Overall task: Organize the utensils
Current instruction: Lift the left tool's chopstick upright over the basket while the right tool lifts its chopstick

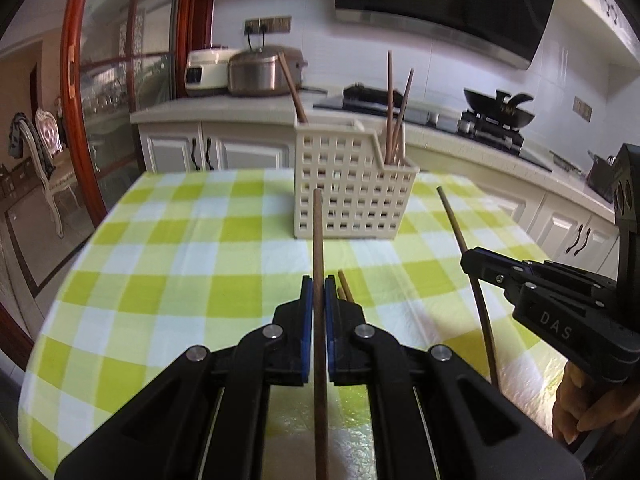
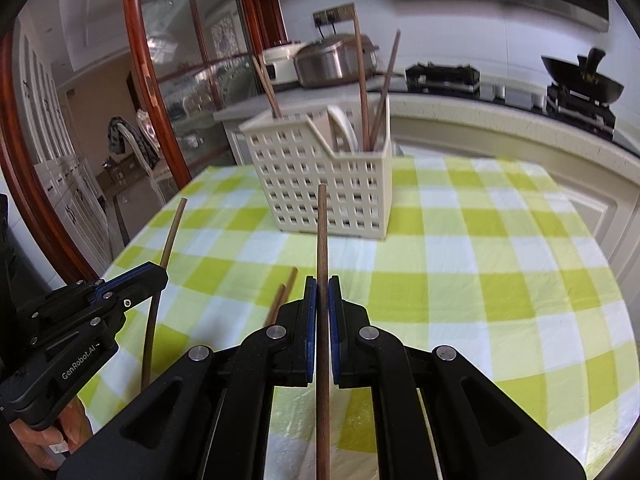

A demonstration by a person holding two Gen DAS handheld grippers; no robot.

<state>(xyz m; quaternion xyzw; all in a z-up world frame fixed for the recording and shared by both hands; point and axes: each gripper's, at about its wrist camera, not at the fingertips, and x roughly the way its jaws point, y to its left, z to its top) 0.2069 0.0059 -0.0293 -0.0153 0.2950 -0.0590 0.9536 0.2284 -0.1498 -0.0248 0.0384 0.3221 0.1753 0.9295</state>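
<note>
My left gripper (image 1: 319, 284) is shut on a brown chopstick (image 1: 318, 232) that points toward the cream slotted utensil basket (image 1: 352, 200). To its right, my right gripper (image 1: 466, 260) is shut on a second chopstick (image 1: 452, 216). In the right wrist view, that gripper (image 2: 322, 284) clamps its chopstick (image 2: 322, 232) in front of the basket (image 2: 328, 192). The left gripper (image 2: 162, 274) appears there at the left with its stick (image 2: 174, 228). Several chopsticks (image 1: 394, 120) stand in the basket. Two more chopsticks (image 2: 286, 292) lie on the green checked tablecloth (image 2: 460, 280).
Behind the table runs a kitchen counter (image 1: 224, 110) with a steel pot (image 1: 256, 72), a rice cooker (image 1: 204, 68) and a stove with a black wok (image 1: 500, 108). A glass door with a red frame (image 1: 76, 80) stands at the left. A hand (image 1: 580, 408) holds the right gripper.
</note>
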